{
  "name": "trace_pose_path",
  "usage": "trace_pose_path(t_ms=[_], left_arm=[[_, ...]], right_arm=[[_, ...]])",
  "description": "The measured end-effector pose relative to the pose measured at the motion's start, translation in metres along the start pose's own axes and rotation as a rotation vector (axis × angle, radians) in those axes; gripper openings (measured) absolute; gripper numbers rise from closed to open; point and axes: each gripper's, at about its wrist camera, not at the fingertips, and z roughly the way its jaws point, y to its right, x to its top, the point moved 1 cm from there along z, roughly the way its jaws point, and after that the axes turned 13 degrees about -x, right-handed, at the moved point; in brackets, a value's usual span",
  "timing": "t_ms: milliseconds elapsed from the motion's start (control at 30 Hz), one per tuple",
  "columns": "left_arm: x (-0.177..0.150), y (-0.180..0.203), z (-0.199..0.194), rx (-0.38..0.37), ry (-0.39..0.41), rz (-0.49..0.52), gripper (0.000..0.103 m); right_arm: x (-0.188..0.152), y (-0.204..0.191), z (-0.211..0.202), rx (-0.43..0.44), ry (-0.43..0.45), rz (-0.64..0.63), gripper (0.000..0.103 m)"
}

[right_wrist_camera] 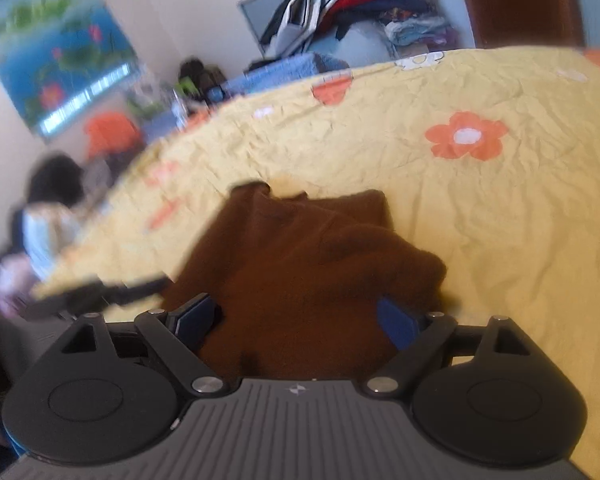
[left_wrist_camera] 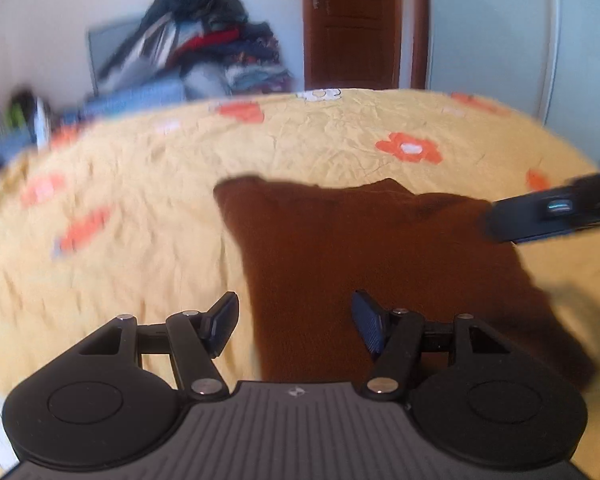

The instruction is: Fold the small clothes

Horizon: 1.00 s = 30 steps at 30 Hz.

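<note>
A small dark brown knitted garment (left_wrist_camera: 380, 260) lies on a yellow bedspread (left_wrist_camera: 140, 208) printed with orange flowers. In the left wrist view it is fairly flat. In the right wrist view the garment (right_wrist_camera: 308, 264) is bunched in soft folds. My left gripper (left_wrist_camera: 296, 322) hovers open over the garment's near left edge, and its pads press on nothing. My right gripper (right_wrist_camera: 296, 320) stands wide open above the near part of the cloth, also holding nothing. Part of the right gripper (left_wrist_camera: 548, 212) reaches in over the garment's far right corner. The left gripper (right_wrist_camera: 100, 288) shows as a dark blur.
A heap of mixed clothes (left_wrist_camera: 204, 40) rises beyond the bed's far edge, also in the right wrist view (right_wrist_camera: 352, 4). A brown wooden door (left_wrist_camera: 352, 24) stands behind. A person (right_wrist_camera: 48, 216) sits beside the bed at the left, under a blue wall poster (right_wrist_camera: 56, 48).
</note>
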Motion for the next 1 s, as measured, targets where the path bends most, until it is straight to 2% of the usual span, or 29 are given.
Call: trace_pose_path(t_ms=[33,133,200,233,300,367,400,433,467,600,667,700,733,767,800,833,900,933,1000], left_arm=[[-0.008,-0.015,-0.010,-0.068,-0.008,-0.106,0.063],[-0.036,-0.048,-0.020,-0.285,-0.068,-0.383,0.063],[-0.047,-0.054,-0.019,-0.399,-0.070,-0.470,0.062],[-0.050,-0.054,-0.015,-0.452,-0.086,-0.502,0.062],[-0.051,-0.053,-0.007,-0.503,-0.093,-0.545,0.061],[-0.048,-0.054,0.005,-0.497,-0.141,-0.571,0.031],[-0.047,-0.054,0.010,-0.486,-0.171,-0.591,0.022],[-0.046,-0.055,0.008,-0.481,-0.176,-0.592,0.020],[-0.044,-0.053,0.004,-0.472,-0.182,-0.577,0.019],[-0.049,-0.041,-0.023,-0.479,-0.187,-0.467,0.019],[-0.060,-0.034,-0.021,-0.406,-0.196,-0.389,0.024],[-0.063,-0.030,-0.023,-0.400,-0.155,-0.360,0.026],[-0.065,-0.028,-0.026,-0.385,-0.141,-0.352,0.030],[-0.064,-0.025,-0.031,-0.356,-0.134,-0.348,0.035],[-0.062,-0.021,-0.039,-0.315,-0.116,-0.333,0.047],[-0.061,-0.014,-0.053,-0.257,-0.062,-0.288,0.056],[-0.057,0.006,-0.074,-0.166,0.048,-0.158,0.067],[-0.053,0.019,-0.079,-0.138,0.082,-0.075,0.068],[-0.048,0.043,-0.075,-0.124,0.086,0.057,0.068]], right_arm=[[-0.006,0.011,-0.012,0.022,-0.006,0.038,0.102],[-0.031,0.044,-0.020,0.056,-0.130,0.146,0.100],[-0.048,0.054,-0.013,0.102,-0.221,0.187,0.095],[-0.054,0.055,-0.009,0.134,-0.236,0.197,0.093],[-0.059,0.051,-0.001,0.219,-0.269,0.223,0.093],[-0.059,0.049,0.009,0.251,-0.290,0.254,0.083],[-0.058,0.047,0.014,0.243,-0.320,0.249,0.057],[-0.058,0.044,0.018,0.212,-0.344,0.219,0.024],[-0.060,0.040,0.017,0.194,-0.348,0.174,0.024],[-0.070,0.029,-0.010,0.218,-0.329,0.065,0.024],[-0.080,0.028,-0.015,0.171,-0.333,0.018,0.024],[-0.082,0.031,-0.014,0.158,-0.325,0.025,0.021],[-0.083,0.034,-0.015,0.173,-0.319,0.065,0.028],[-0.082,0.036,-0.017,0.174,-0.324,0.100,0.031],[-0.079,0.036,-0.023,0.156,-0.304,0.116,0.045],[-0.074,0.034,-0.034,0.131,-0.243,0.116,0.062],[-0.061,0.030,-0.058,0.103,-0.107,0.110,0.075],[-0.052,0.024,-0.065,0.090,-0.061,0.092,0.076],[-0.033,0.006,-0.063,0.080,-0.020,0.021,0.077]])
